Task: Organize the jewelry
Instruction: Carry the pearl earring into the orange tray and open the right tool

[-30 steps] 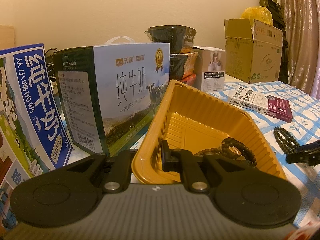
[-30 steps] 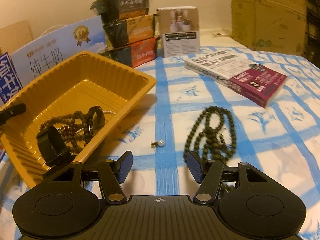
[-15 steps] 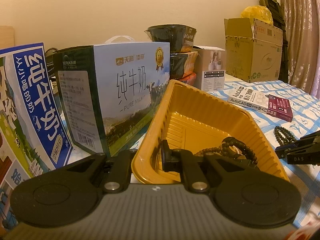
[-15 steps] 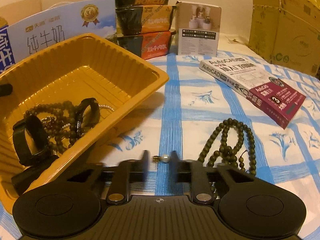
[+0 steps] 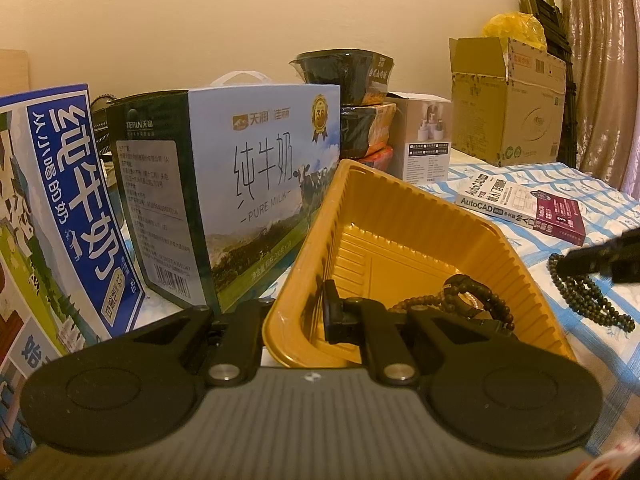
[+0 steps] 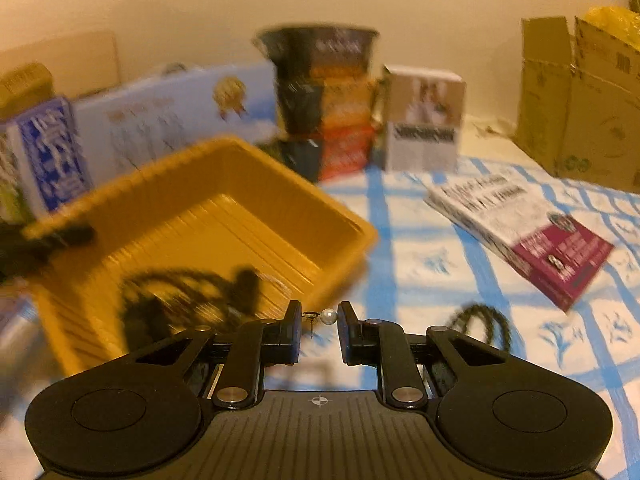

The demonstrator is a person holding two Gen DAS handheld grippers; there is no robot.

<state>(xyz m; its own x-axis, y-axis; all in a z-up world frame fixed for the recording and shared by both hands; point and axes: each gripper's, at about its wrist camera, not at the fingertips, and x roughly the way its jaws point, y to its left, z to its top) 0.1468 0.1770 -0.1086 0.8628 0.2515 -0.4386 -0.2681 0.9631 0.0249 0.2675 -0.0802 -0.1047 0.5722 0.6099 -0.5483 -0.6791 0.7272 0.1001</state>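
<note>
My left gripper (image 5: 294,312) is shut on the near rim of the yellow tray (image 5: 400,216), one finger inside and one outside. Dark bead bracelets (image 5: 464,300) lie in the tray. My right gripper (image 6: 319,320) is shut on a small pearl earring (image 6: 326,316) and holds it above the checked cloth, just right of the tray (image 6: 224,208). A dark bead necklace (image 6: 484,320) lies on the cloth to its right; it also shows in the left wrist view (image 5: 584,296). The right wrist view is blurred.
Two milk cartons (image 5: 248,184) (image 5: 52,208) stand left of the tray. Stacked noodle bowls (image 5: 352,96), a small white box (image 5: 428,136) and a cardboard box (image 5: 508,104) stand at the back. An AutoCAD book (image 5: 524,204) lies on the blue checked cloth.
My right gripper has closed on the pearl earring, lifted it off the cloth and is moving it toward the tray. The left gripper has stayed on the tray rim.
</note>
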